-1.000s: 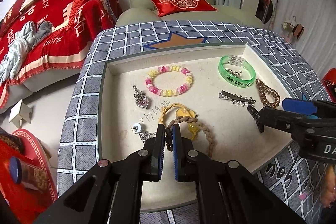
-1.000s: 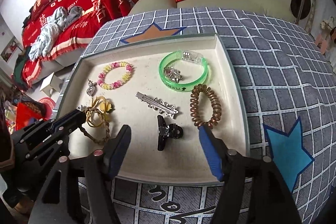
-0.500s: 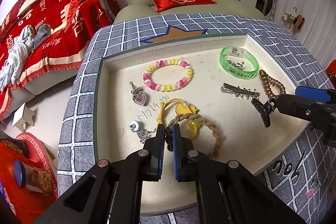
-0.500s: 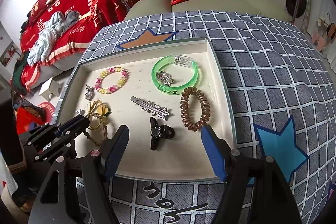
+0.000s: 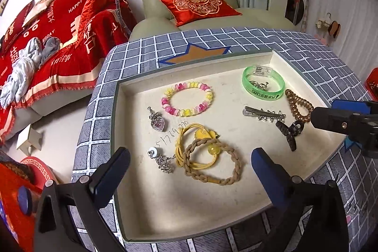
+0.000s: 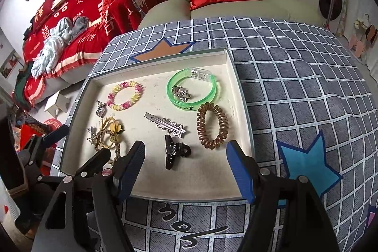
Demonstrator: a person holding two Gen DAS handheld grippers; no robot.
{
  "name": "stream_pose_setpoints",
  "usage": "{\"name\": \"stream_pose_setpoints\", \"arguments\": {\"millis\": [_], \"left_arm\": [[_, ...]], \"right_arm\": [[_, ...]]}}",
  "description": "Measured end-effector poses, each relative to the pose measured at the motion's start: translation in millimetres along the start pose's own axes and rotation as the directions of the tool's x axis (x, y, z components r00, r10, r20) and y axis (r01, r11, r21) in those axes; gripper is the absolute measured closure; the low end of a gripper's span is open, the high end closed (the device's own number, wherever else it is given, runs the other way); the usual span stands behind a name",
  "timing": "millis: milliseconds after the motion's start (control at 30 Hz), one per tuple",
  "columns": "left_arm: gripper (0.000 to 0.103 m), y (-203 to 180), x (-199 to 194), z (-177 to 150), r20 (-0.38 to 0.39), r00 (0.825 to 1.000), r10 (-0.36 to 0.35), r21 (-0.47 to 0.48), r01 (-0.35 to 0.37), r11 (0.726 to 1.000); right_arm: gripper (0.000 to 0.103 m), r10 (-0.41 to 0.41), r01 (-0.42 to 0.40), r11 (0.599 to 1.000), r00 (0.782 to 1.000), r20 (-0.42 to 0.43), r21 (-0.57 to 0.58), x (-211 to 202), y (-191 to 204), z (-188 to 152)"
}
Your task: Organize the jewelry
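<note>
Left gripper (image 5: pixel 189 171) is spreading its jaws wide over the near left of the tray (image 5: pixel 165 216), with nothing between the pads and the braided band (image 5: pixel 212 164) lying loose below, tangled with the yellow cord (image 5: pixel 189 148). Right gripper (image 6: pixel 184 167) is hanging partly spread over the near edge, holding nothing, the black claw clip (image 6: pixel 173 152) sitting just ahead of its gap. You are judging your next pick, so go for one piece at a time: the braid and cord are overlapping, and a pinch at the crossing will probably be dragging both. Aim at the braid's free outer arc, pads straddling the rope, and close gently since it is soft and will flatten. The silver charm (image 5: pixel 163 161) is lying just beside the cord; keep your left pad off it. Materials are varying widely: the bead bracelet (image 5: pixel 187 98) is glossy pink and yellow, the green bangle (image 5: pixel 263 86) is a rigid translucent ring with a small metal piece inside, the coil tie (image 5: pixel 298 105) is springy brown plastic, the star clip (image 5: pixel 264 113) is thin flat metal, the heart pendant (image 5: pixel 158 123) small and shiny. The tray floor is matte cream.
</note>
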State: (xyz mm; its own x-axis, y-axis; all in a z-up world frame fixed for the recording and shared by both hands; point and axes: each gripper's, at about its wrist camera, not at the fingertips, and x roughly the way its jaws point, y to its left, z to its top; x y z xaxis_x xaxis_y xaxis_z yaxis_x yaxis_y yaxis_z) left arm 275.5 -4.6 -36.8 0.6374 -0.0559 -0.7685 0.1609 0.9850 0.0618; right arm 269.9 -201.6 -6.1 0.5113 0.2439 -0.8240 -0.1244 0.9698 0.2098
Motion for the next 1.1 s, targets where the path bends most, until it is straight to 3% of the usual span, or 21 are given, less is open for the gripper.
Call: {"name": "stream_pose_setpoints", "arguments": {"millis": [533,567,633,667,833,1100], "left_arm": [[0.0,4.1,-11.1,-9.7,0.002,0.999,0.034,-0.009,-0.034,0.999],[0.0,4.4,-12.2,-10.4,0.002,0.999,0.034,-0.01,-0.034,0.999],[0.0,5.2,-13.3,-10.6,0.003,0.999,0.036,-0.01,-0.036,0.999],[0.0,5.4,-14.8,-11.8,0.003,0.999,0.039,-0.012,-0.039,0.999],[0.0,7.7,-18.2,-13.5,-0.003,0.998,0.066,-0.024,-0.066,0.998],[0.0,15.5,-31.5,-22.3,0.014,0.996,0.088,-0.058,-0.087,0.995]], "right_arm": [[0.021,0.016,-0.016,1.0,0.999,0.034,0.008,0.1,4.0,-3.2],[0.019,0.012,-0.013,1.0,0.999,0.051,0.005,-1.6,4.9,-3.9],[0.002,0.014,-0.014,1.0,0.997,0.08,0.001,-4.6,7.3,-5.4],[0.0,0.019,-0.02,1.0,0.995,0.102,0.0,-7.3,8.0,-6.1],[0.0,-0.021,0.027,0.999,0.992,0.128,-0.041,-11.5,15.0,-9.7],[0.0,-0.059,0.062,0.997,0.995,0.075,-0.041,-9.6,12.0,-15.2]]}}
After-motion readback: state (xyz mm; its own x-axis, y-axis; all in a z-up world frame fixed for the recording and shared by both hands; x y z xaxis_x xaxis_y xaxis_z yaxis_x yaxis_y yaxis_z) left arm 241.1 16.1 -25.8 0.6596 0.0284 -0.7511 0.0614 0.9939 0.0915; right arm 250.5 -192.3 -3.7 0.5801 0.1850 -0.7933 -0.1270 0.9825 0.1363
